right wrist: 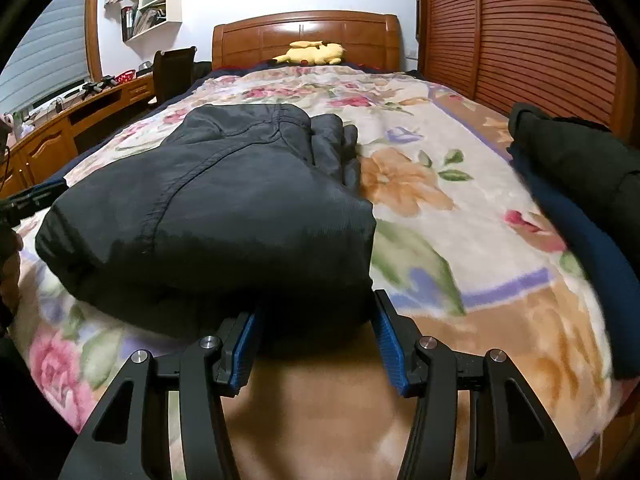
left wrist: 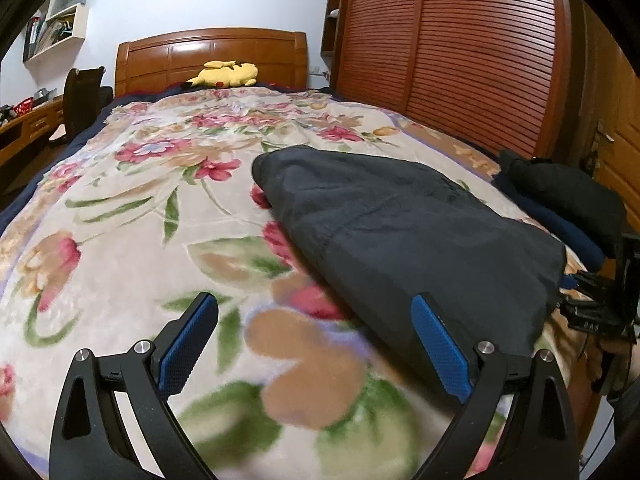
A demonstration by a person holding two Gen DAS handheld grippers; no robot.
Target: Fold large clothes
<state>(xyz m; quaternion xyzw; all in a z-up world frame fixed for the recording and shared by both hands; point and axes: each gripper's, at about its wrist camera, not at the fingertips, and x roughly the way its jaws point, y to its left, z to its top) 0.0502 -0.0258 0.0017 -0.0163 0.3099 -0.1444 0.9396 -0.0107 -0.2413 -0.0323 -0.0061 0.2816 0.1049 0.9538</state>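
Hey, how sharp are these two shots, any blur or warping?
Left wrist view: the floral blanket smears into blur near the left gripper; the headboard is sharper. Right wrist view: the folded dark garment is fairly sharp, its right margin blurs, and fisheye bows the slatted wardrobe.
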